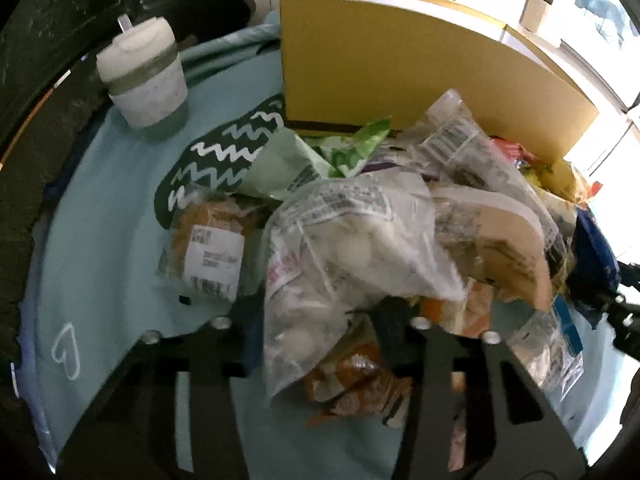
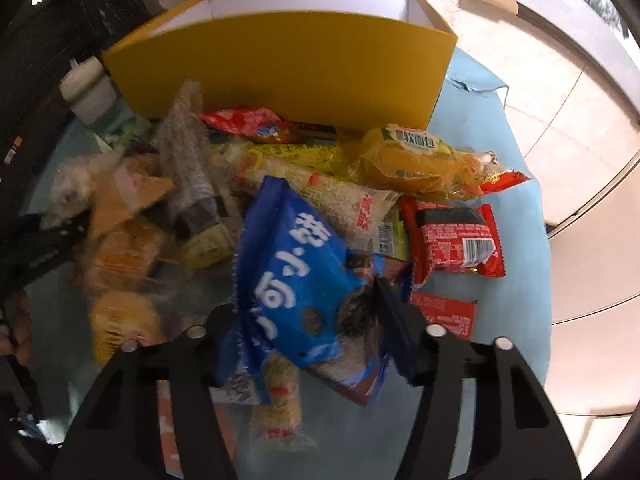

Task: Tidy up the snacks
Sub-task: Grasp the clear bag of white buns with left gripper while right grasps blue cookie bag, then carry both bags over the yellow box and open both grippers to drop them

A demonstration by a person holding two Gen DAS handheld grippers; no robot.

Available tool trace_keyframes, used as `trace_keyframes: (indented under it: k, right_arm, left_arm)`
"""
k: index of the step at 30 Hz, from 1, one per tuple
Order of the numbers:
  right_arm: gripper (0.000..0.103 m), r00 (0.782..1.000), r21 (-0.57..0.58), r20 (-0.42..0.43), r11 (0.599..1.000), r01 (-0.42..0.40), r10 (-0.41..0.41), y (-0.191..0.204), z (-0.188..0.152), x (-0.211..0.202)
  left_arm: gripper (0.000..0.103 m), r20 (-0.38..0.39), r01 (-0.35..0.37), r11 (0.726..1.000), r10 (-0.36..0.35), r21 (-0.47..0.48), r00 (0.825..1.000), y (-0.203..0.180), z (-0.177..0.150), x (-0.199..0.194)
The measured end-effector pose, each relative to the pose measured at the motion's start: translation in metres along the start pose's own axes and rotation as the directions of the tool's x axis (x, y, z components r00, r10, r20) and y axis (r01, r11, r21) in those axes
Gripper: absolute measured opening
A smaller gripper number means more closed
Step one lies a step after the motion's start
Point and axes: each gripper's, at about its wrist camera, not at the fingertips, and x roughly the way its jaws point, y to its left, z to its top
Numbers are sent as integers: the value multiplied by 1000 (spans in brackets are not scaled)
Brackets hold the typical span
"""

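Note:
A heap of wrapped snacks lies on a light blue cloth [image 1: 104, 240] in front of an open yellow box [image 1: 400, 64], which also shows in the right wrist view [image 2: 288, 64]. My left gripper [image 1: 320, 320] is shut on a clear bag of white sweets [image 1: 340, 248], held above the heap. My right gripper [image 2: 312, 320] is shut on a blue biscuit bag [image 2: 296, 272], lifted over the pile. Below lie a yellow bread pack [image 2: 416, 160], a red packet [image 2: 456, 240] and a red-and-white packet [image 2: 248, 124].
A white lidded cup [image 1: 144, 80] stands at the far left of the cloth. A dark green zigzag pouch [image 1: 224, 152] and a labelled brown bread pack [image 1: 208, 252] lie left of the heap. The cloth's right edge [image 2: 532, 200] borders pale floor.

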Motion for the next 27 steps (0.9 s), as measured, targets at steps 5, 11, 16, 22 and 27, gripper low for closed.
trace_keyframes:
  k: [5,11,16,22,27]
  right_arm:
    - [52,997,62,21,995,-82,80,-7,-13,-15]
    - [52,992,99,74,989,-109,102,-15,-22,-38]
    - [52,989,90,99,989,-116,108,-11,-23,-56]
    - [52,983,45,140,991,-123,116,3,-21,-74]
    - [52,977,24,171,991,-130,124,6,-21,-88]
  left_arm:
    - [35,27,100,993,-98,-64,995,8,-8,-19]
    - [35,83,149,985,-142,-87,986,13,-17,-56]
    - [35,117,172,982,-163,-71,980,17,-22,-78]
    - [35,158,214,976,-204,-51,966,15,-24,-104]
    - [35,186,223,974,-214,-30,959,15,-25,-123]
